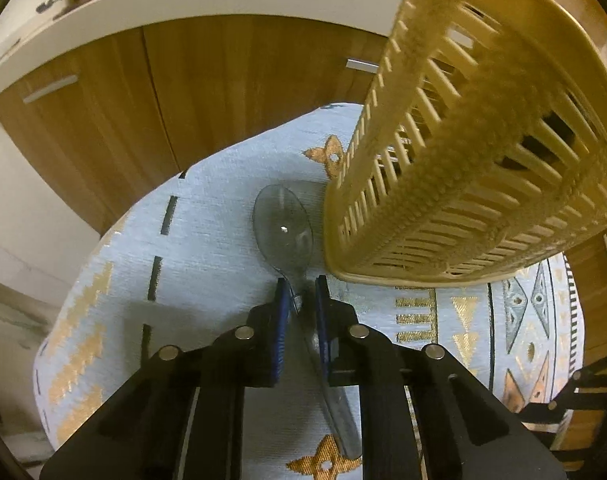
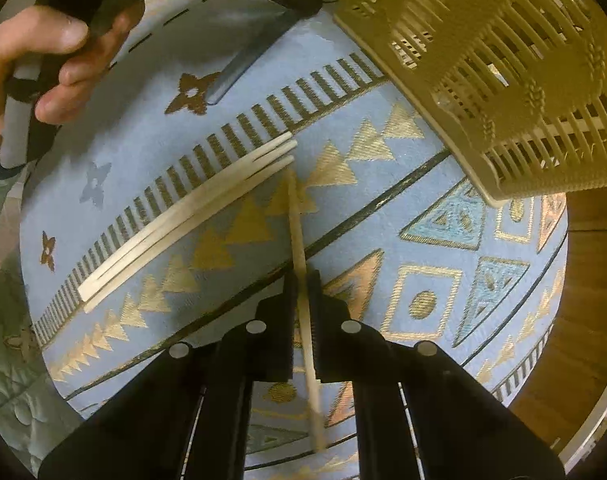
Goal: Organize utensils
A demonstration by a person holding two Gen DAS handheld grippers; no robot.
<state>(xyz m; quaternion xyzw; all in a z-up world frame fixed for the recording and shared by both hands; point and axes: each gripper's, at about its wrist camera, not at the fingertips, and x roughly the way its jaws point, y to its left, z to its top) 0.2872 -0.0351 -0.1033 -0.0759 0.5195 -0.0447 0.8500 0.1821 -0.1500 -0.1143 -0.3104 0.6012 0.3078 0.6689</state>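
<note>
Left gripper, blue ribbed fingers pinched on the neck of a clear smoky plastic spoon; bowl lies centre frame on the woven patterned cloth, beside the slatted beige plastic basket. Right gripper clamped on one pale wooden chopstick, lower centre. Three more chopsticks lie flat, centre left.

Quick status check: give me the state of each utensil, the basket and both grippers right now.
Left gripper: shut on spoon.
Spoon: clear plastic, on cloth beside basket.
Right gripper: shut on single chopstick.
Single chopstick: gripped.
Three chopsticks: lying loose together.
Basket: upright; contents unclear.
</note>
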